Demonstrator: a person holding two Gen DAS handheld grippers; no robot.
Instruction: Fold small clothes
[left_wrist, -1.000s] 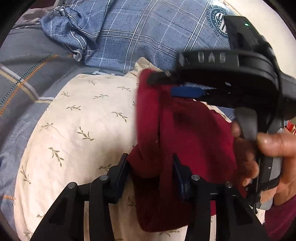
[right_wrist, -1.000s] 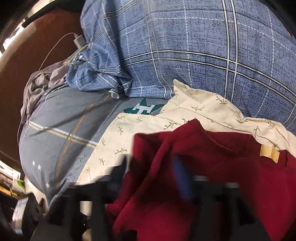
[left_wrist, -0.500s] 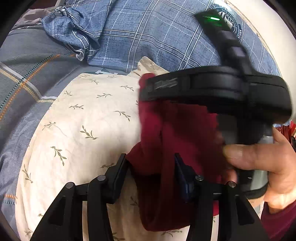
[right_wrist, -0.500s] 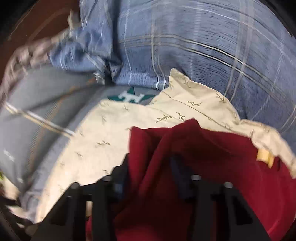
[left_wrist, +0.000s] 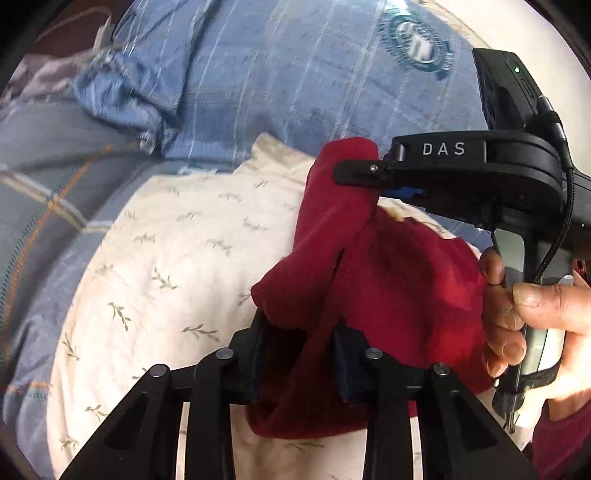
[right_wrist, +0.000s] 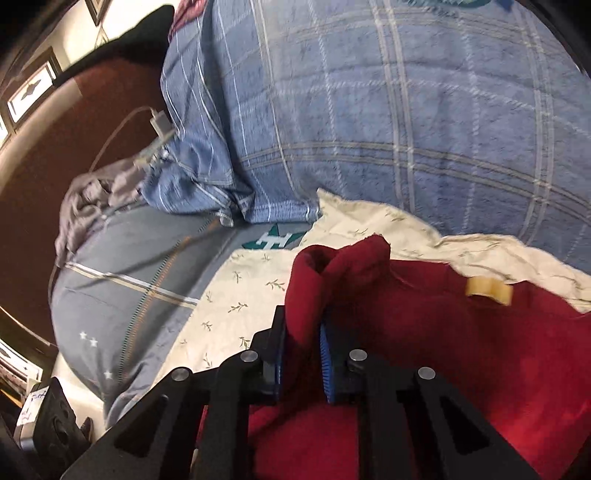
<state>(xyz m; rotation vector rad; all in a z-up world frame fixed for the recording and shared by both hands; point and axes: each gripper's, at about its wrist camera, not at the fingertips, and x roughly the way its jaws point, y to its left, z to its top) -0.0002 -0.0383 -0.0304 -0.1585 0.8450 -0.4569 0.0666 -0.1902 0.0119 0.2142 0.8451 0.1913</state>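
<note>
A grey striped bed cover (left_wrist: 40, 192) filled the left edge, with a blue plaid quilt (left_wrist: 280, 74) bunched above it. Beside them lay a cream pillow (left_wrist: 166, 266) printed with small leaf sprigs. A dark red garment (left_wrist: 399, 280) rested on the pillow's right half, partly lifted off it. The left gripper (left_wrist: 301, 358) sat low in the left wrist view, its jaws closing with a bunched fold of the red cloth between them; the pads seemed to press it, though shadow blurred the contact. Further right, the right gripper (right_wrist: 301, 354) pinched a raised edge of the same garment, jaws closing tightly on it. At the far right, a hand (left_wrist: 532, 314) held that gripper's handle.
</note>
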